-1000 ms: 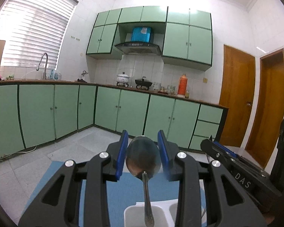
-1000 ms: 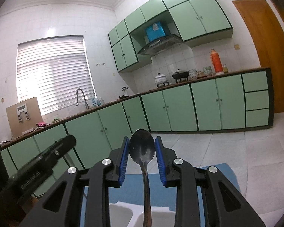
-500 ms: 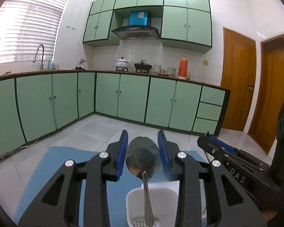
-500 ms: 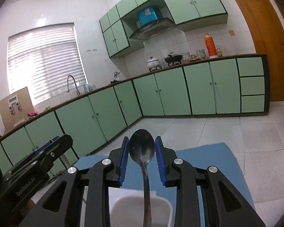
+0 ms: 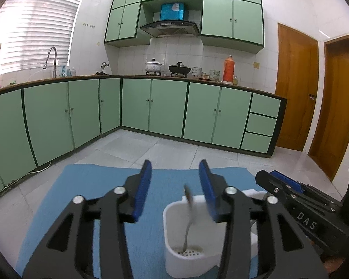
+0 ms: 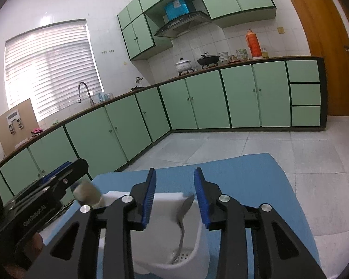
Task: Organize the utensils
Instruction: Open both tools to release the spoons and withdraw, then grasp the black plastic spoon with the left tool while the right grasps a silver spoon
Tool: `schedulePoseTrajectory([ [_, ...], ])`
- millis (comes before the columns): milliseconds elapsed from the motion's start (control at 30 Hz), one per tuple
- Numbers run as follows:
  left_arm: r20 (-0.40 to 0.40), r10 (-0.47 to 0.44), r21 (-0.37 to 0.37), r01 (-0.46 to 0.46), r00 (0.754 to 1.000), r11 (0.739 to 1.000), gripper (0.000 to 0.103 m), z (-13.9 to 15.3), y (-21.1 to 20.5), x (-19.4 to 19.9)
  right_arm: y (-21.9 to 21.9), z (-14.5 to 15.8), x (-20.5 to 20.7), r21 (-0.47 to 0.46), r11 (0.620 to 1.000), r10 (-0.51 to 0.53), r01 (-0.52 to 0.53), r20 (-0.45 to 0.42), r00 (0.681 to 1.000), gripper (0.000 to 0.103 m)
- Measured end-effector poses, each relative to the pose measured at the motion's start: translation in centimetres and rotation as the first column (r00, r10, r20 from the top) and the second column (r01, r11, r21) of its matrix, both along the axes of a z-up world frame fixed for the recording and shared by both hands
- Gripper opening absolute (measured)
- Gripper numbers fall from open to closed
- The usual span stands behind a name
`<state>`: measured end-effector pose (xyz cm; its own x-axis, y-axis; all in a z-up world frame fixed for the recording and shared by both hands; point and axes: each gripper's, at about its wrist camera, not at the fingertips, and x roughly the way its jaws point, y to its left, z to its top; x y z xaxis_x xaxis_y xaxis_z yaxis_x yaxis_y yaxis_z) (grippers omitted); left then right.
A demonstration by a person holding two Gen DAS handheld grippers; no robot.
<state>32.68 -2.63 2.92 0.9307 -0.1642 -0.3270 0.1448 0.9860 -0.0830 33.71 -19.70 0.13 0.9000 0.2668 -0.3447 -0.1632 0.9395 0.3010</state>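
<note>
A white utensil holder (image 5: 174, 239) stands on a blue mat (image 5: 100, 186). My left gripper (image 5: 175, 188) is open above it; a steel spoon (image 5: 189, 211), blurred, stands free in the left compartment, handle down. My right gripper (image 6: 174, 196) is open above the holder (image 6: 197, 251); a second steel spoon (image 6: 183, 211) leans in the right compartment, bowl up. The blurred bowl of the first spoon (image 6: 86, 194) shows in the right wrist view beside the left gripper's body. Each gripper's body shows at the edge of the other's view.
The blue mat (image 6: 256, 186) covers the table under the holder. Beyond it lie a tiled floor (image 5: 151, 146), green base cabinets (image 5: 165, 109) and wooden doors (image 5: 295, 88). The right gripper's body (image 5: 302, 207) is close on the right of the left one.
Both grippers have opened and let go of their spoons. Both spoons have dropped into the white holder. The cameras have tilted down, showing more of the mat and holder.
</note>
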Motion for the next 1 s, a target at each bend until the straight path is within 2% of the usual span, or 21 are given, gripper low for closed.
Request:
schedulePoseTrajectory([
  [200, 0.007, 0.013, -0.008, -0.013, 1.0, 1.0, 0.064, 0.4, 0.5, -1.6, -0.2, 0.6, -1.6, -0.016, 1.0, -0.017, 0.017, 0.004, 1.0, 0.044],
  [367, 0.024, 0.026, 0.011, -0.026, 0.999, 1.0, 0.08, 0.9, 1.3, -4.3, -0.7, 1.3, -4.5, -0.056, 0.997, -0.044, 0.045, 0.014, 0.999, 0.051],
  [467, 0.007, 0.037, 0.013, -0.037, 0.999, 0.999, 0.088, 0.7, 2.2, -6.1, -1.5, 1.2, -6.5, -0.082, 0.995, -0.062, 0.063, 0.012, 0.998, 0.057],
  [533, -0.018, 0.035, 0.014, -0.035, 0.999, 0.999, 0.09, 0.4, 2.7, -7.0, -2.0, 0.9, -8.1, -0.091, 0.993, -0.076, 0.075, 0.0, 0.997, 0.063],
  [733, -0.156, 0.038, 0.045, -0.031, 0.987, 0.999, 0.092, -2.4, 3.9, -10.1, -3.2, -1.2, -11.7, -0.142, 0.986, -0.091, 0.082, -0.063, 0.994, 0.066],
  [833, -0.236, 0.038, 0.066, -0.023, 0.971, 0.998, 0.092, -4.3, 3.9, -11.5, -3.7, -2.5, -13.1, -0.137, 0.986, -0.106, 0.092, -0.104, 0.989, 0.066],
  [1000, -0.366, 0.036, 0.109, 0.005, 0.93, 0.994, 0.092, -7.7, 3.2, -12.7, -4.3, -4.4, -14.8, -0.133, 0.987, -0.106, 0.085, -0.156, 0.982, 0.066],
])
